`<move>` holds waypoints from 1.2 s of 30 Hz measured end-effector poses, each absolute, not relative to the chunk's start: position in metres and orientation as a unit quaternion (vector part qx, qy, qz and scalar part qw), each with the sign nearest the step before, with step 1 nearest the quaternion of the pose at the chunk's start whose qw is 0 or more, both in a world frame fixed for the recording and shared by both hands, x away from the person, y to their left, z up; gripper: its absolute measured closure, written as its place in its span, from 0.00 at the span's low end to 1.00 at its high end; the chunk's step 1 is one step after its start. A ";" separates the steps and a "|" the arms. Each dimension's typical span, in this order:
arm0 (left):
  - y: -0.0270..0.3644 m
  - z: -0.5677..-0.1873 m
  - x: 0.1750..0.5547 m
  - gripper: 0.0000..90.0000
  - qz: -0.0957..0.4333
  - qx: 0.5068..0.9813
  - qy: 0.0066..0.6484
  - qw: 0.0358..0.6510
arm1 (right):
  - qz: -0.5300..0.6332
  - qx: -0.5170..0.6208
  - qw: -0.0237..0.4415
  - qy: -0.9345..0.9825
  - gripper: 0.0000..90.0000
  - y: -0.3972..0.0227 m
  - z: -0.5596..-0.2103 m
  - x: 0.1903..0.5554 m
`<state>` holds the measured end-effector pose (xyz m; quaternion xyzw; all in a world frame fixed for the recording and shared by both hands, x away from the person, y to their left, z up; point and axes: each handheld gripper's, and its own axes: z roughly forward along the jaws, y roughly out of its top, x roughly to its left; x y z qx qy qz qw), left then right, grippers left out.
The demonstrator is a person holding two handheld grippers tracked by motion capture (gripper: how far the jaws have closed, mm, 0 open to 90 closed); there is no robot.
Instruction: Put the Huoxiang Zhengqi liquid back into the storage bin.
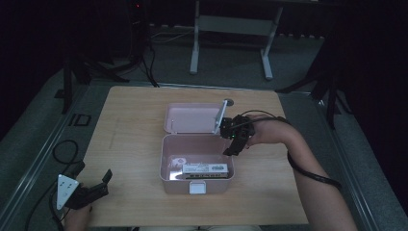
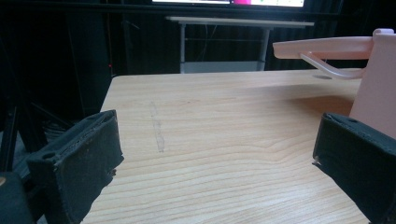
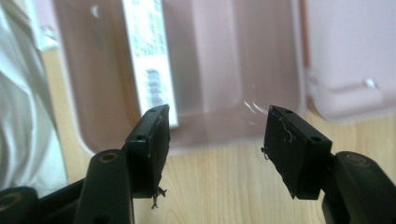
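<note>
A pink lunch box (image 1: 166, 163) stands open at the middle of the wooden table (image 1: 130, 139), its lid (image 1: 192, 117) laid back behind it. Inside, against the front wall, lies a white carton (image 1: 206, 169) with printed text and a barcode (image 3: 148, 56). My right gripper (image 1: 233, 148) hovers above the box's right rim, jaws apart with nothing between them; in the right gripper view (image 3: 215, 140) the box interior (image 3: 224, 60) lies beyond the jaws. My left gripper (image 1: 98, 185) rests at the table's front left corner, open and empty, its jaws (image 2: 215, 154) framing bare wood.
The box's lid (image 2: 327, 46) and side wall (image 2: 378, 84) rise at the right edge of the left gripper view. A white latch (image 1: 197, 187) sits on the box front. A metal desk frame (image 1: 231, 29) stands on the floor beyond the table. A white cloth (image 3: 23, 107) lies at the left of the right gripper view.
</note>
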<state>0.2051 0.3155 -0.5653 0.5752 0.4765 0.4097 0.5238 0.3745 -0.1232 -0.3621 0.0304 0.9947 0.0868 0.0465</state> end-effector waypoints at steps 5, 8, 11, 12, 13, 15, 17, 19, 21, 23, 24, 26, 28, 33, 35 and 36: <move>0.316 -0.565 0.205 0.01 0.410 0.576 0.476 0.523 | 0.101 0.065 0.055 0.991 0.41 -0.150 -0.368 0.385; 0.315 -0.565 0.205 0.01 0.410 0.576 0.476 0.522 | 0.110 0.094 0.050 0.988 0.33 -0.166 -0.380 0.394; 0.316 -0.565 0.205 0.01 0.410 0.576 0.477 0.522 | 0.131 0.121 0.042 0.983 0.16 -0.180 -0.392 0.402; 0.316 -0.565 0.205 0.01 0.410 0.576 0.477 0.522 | 0.138 0.133 0.041 0.981 0.14 -0.185 -0.397 0.405; 0.316 -0.565 0.205 0.01 0.410 0.576 0.477 0.523 | 0.147 0.146 0.046 0.977 0.15 -0.189 -0.402 0.408; 0.316 -0.565 0.205 0.01 0.410 0.575 0.477 0.523 | 0.156 0.160 0.068 0.972 0.13 -0.197 -0.414 0.412; 0.316 -0.565 0.205 0.01 0.410 0.575 0.478 0.523 | 0.171 0.170 0.095 0.966 0.12 -0.202 -0.429 0.414; 0.316 -0.565 0.205 0.01 0.410 0.575 0.477 0.523 | 0.187 0.190 0.115 0.957 0.12 -0.207 -0.444 0.418; 0.316 -0.565 0.205 0.01 0.410 0.575 0.478 0.523 | 0.214 0.213 0.131 0.944 0.12 -0.213 -0.459 0.421; 0.316 -0.565 0.205 0.01 0.410 0.574 0.477 0.524 | 0.230 0.231 0.143 0.935 0.12 -0.218 -0.473 0.422; 0.316 -0.565 0.205 0.01 0.409 0.574 0.478 0.524 | 0.239 0.242 0.152 0.928 0.12 -0.220 -0.481 0.422; 0.316 -0.565 0.205 0.01 0.409 0.574 0.478 0.525 | 0.244 0.260 0.168 0.919 0.12 -0.224 -0.495 0.422; 0.316 -0.565 0.205 0.01 0.409 0.574 0.478 0.525 | 0.257 0.276 0.186 0.907 0.12 -0.229 -0.507 0.421; 0.316 -0.565 0.205 0.01 0.410 0.574 0.477 0.525 | 0.281 0.316 0.222 0.879 0.12 -0.245 -0.534 0.416; 0.316 -0.565 0.205 0.01 0.410 0.574 0.477 0.525 | 0.286 0.324 0.227 0.873 0.12 -0.248 -0.537 0.415; 0.316 -0.565 0.205 0.01 0.410 0.574 0.477 0.525 | 0.293 0.330 0.232 0.867 0.12 -0.251 -0.540 0.414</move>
